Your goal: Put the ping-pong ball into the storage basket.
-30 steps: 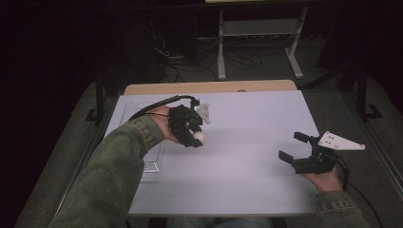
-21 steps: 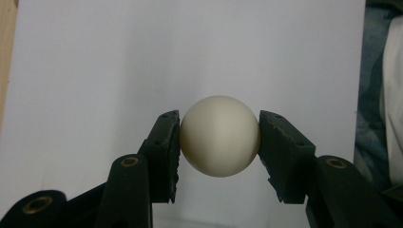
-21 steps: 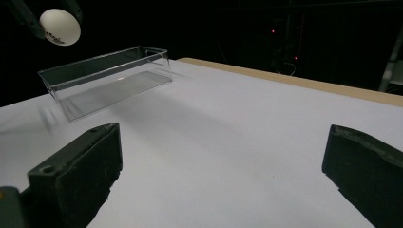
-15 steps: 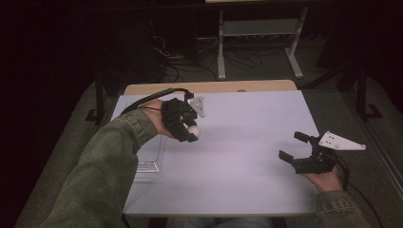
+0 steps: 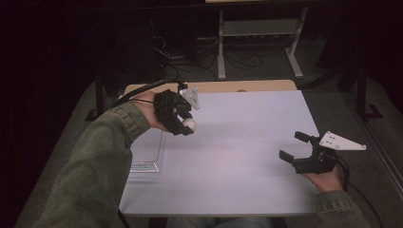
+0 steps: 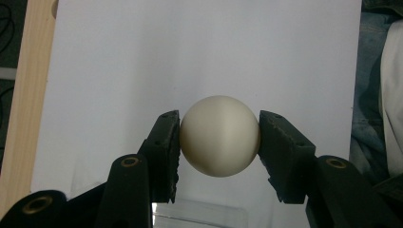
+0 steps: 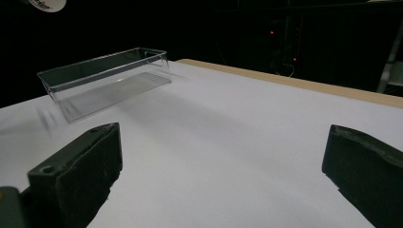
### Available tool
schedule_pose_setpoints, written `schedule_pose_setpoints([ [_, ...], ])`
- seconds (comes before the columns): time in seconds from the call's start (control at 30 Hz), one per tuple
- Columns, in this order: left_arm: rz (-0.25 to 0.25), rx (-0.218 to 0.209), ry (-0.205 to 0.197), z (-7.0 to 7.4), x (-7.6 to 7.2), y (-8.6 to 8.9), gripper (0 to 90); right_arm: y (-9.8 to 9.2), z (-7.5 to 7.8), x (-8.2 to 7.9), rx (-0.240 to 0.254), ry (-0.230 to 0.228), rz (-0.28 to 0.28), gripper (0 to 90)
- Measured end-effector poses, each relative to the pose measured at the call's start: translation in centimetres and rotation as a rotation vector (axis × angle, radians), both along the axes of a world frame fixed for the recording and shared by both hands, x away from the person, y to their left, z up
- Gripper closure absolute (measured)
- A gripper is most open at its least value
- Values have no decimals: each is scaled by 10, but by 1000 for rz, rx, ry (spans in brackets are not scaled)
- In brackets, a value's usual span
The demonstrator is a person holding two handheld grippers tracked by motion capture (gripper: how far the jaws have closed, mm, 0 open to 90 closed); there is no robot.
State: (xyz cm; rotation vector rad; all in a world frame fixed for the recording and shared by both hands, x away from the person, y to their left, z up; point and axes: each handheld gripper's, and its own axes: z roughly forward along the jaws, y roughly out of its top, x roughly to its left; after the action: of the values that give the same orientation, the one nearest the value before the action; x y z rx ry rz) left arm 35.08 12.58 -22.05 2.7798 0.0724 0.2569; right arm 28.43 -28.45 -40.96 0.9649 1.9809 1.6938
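Holding the cream ball [image 6: 219, 136] pinched between its pads, the left tool [image 5: 184, 124] hung above the tabletop [image 5: 237, 156] near the far left corner. A clear box [image 7: 107, 80] lay along the left edge, nearer the person than the ball, its long axis running with that edge. The right tool [image 5: 295, 146] rested wide and empty near the right edge, much farther from the box.

Left gripper [image 6: 219, 142] jaws clamp white ball [image 6: 219, 136].
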Motion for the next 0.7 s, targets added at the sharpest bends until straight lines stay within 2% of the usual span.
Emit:
schedule_pose_setpoints([
  [0.3,19,5,-5,1,-2,11,505,0,0,0,-2,0,1,0],
  [0.7,49,13,13,-3,-2,33,505,0,0,0,-2,1,1,0],
])
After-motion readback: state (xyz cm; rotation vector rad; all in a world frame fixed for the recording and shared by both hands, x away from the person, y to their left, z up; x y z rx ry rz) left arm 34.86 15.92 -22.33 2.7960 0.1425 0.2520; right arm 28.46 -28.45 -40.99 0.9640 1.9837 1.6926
